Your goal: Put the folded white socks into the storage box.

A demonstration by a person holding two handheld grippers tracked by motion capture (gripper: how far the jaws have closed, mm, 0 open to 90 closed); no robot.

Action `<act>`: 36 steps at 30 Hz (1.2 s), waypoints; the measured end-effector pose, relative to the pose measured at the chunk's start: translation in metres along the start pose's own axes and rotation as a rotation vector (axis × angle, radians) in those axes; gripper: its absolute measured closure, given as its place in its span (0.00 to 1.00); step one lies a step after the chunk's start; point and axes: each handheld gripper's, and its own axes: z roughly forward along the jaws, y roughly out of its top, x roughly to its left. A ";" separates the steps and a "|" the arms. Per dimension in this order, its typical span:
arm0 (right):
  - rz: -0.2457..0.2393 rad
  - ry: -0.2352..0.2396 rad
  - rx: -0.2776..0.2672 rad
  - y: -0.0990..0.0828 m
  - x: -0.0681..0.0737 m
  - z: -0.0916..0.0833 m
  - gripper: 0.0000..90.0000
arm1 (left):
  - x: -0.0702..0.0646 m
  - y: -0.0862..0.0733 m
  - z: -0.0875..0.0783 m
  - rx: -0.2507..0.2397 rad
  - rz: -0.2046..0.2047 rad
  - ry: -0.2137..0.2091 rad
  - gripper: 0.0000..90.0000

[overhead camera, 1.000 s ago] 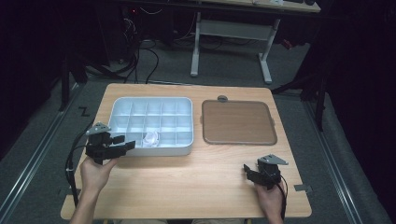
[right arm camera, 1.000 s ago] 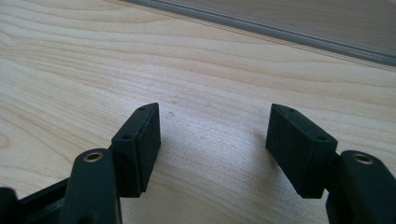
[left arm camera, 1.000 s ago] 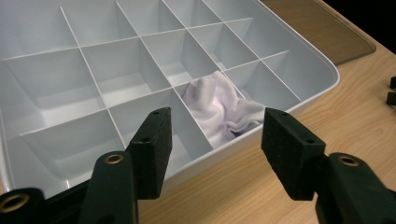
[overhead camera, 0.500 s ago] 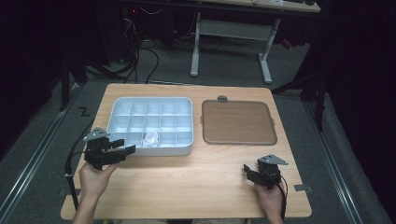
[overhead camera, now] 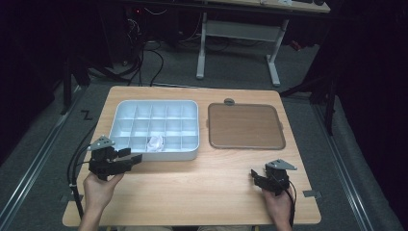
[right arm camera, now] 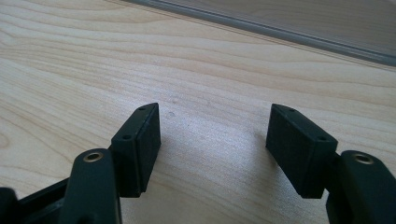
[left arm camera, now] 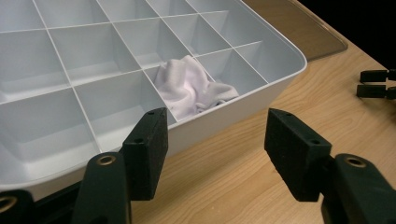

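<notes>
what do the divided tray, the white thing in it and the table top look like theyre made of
Divided tray: likely moulded plastic, white with a smooth, slightly glossy finish; thin, even walls and rounded corners suggest it.
White thing: soft cloth, matte and a little fuzzy, crumpled into folds in one compartment.
Table top: light wood or a wood-look laminate, with visible grain lines and a smooth satin surface; which one is unclear.

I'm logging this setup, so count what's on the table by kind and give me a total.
Divided white tray: 1
White cloth in one tray compartment: 1
Brown lid beside the tray: 1
Grippers, left and right, both open and empty: 2
Total: 5
</notes>
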 end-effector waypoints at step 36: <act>-0.003 0.001 0.000 0.000 0.000 0.000 0.40 | 0.006 -0.036 0.004 0.040 0.002 0.006 0.44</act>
